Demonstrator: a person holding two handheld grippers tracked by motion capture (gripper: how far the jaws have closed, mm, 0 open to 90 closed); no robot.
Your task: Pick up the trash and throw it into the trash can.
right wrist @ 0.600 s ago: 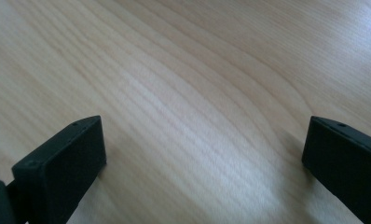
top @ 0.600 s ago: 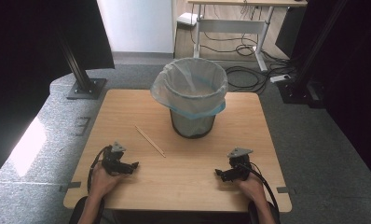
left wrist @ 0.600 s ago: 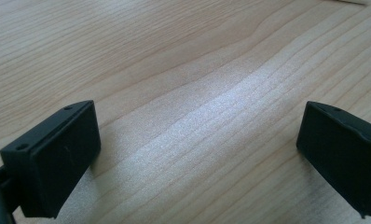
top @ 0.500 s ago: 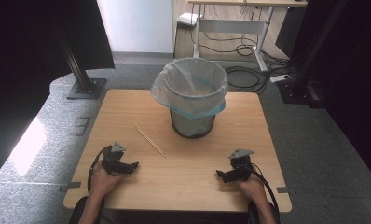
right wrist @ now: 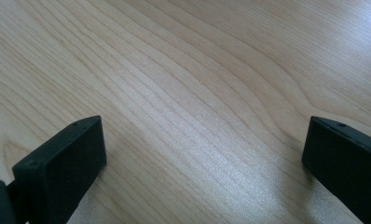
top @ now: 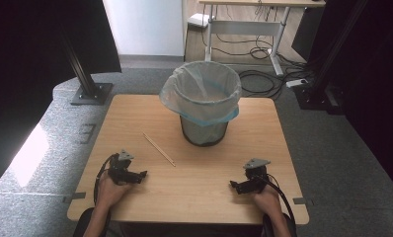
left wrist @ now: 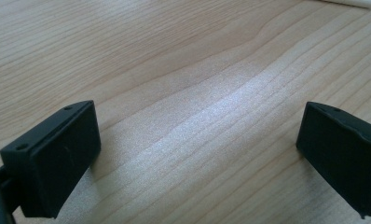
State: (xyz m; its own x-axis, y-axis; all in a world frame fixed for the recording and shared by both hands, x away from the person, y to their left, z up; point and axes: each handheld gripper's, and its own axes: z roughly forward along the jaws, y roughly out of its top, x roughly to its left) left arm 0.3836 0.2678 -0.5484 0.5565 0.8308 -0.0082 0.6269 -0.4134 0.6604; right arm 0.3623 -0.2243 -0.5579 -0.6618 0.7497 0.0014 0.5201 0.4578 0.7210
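Nothing we can see has shifted over the last half second: both our hands sit where they sat, resting low near the front edge of the wooden table, and the thin wooden stick lies in the same slanted line on the bare wood, untouched. Our left gripper rests near the front left corner with its jaws standing wide apart, and in the left gripper view there is only wood grain between them, so it is released and grasps nothing. Our right gripper rests near the front right corner, and its own view likewise shows both jaws spread with bare table between; it too is empty. The stick lies flat on the table, between the left gripper and the bin, nearer to our left hand than to the right and clear of the bin's foot. The bin stands upright toward the far middle of the table, lined with a pale plastic bag folded down over its rim. We judge from this stillness that the work has not yet begun: the stick is the only loose thing on the table, the bin is open to receive it, and the left gripper is best placed to reach forward and pick it up.
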